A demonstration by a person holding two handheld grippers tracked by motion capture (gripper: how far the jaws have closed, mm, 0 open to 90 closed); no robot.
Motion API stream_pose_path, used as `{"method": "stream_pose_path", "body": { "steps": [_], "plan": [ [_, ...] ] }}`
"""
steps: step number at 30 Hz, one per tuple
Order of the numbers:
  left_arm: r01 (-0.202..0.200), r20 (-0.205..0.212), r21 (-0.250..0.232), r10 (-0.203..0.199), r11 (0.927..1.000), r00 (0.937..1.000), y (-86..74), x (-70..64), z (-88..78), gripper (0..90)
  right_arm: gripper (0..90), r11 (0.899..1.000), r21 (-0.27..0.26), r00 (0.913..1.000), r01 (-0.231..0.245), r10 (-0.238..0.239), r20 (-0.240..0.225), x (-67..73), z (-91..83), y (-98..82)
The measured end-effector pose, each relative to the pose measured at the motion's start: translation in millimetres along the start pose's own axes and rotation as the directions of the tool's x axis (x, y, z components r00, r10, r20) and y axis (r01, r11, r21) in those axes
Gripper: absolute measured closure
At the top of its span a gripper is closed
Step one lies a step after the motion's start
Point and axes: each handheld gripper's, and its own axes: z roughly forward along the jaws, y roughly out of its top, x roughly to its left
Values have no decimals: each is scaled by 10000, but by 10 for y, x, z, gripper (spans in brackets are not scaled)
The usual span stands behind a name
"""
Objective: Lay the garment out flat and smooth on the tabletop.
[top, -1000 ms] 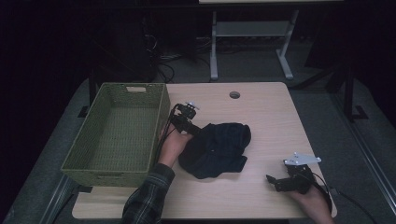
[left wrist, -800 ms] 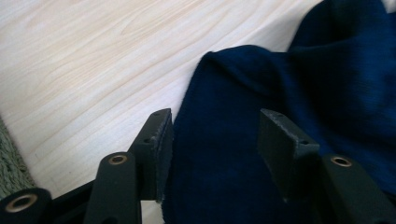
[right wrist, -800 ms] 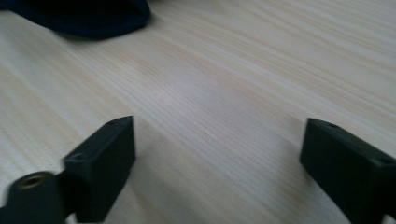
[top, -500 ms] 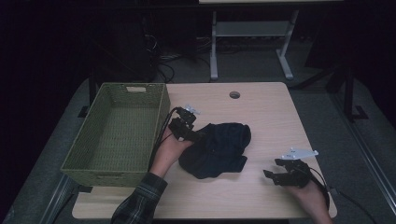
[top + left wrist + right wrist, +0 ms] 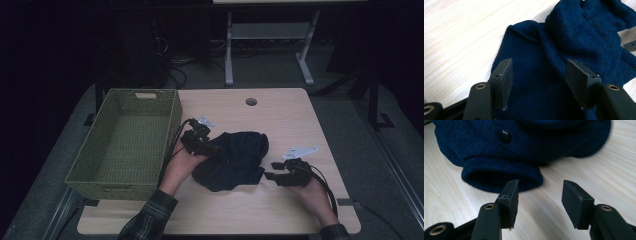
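A crumpled dark blue knitted garment [image 5: 235, 160] lies in the middle of the table. My left gripper [image 5: 212, 148] is at its left edge. In the left gripper view the jaws [image 5: 539, 65] stand open just above the flat fabric [image 5: 574, 37] and have just been opening; nothing is pinched. My right gripper [image 5: 268, 175] is at the garment's right side, low over the wood. Its jaws [image 5: 540, 183] are open and have just been closing, with bare table between them. A ribbed cuff [image 5: 501, 178] lies just ahead of the left jaw, and a black button [image 5: 505, 135] sits above it.
A green woven basket [image 5: 77, 170] stands empty on the left part of the table, close to my left hand. The wooden table [image 5: 300, 115] has a round cable hole [image 5: 251, 101] at the back. The right gripper's tip [image 5: 630, 46] shows beyond the garment.
My right gripper has moved left and away from the front edge, up to the garment, and its jaws have narrowed. My left gripper has shifted onto the garment's left edge.
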Motion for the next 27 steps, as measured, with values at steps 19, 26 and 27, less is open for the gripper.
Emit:
{"method": "stream_pose_path", "body": {
  "steps": [19,26,27],
  "plan": [
    [-236,574,-123,242,9996,9981,-3,-73,23,393,865,9984,212,9984,527,-523,-199,34,204,141],
    [-349,776,-74,354,9994,9964,-2,-104,103,393,872,9974,188,9975,690,-692,115,34,142,147],
    [-428,780,18,425,9991,9960,-4,-101,103,393,872,9979,79,9974,637,-639,327,2,82,145]
  ]
}}
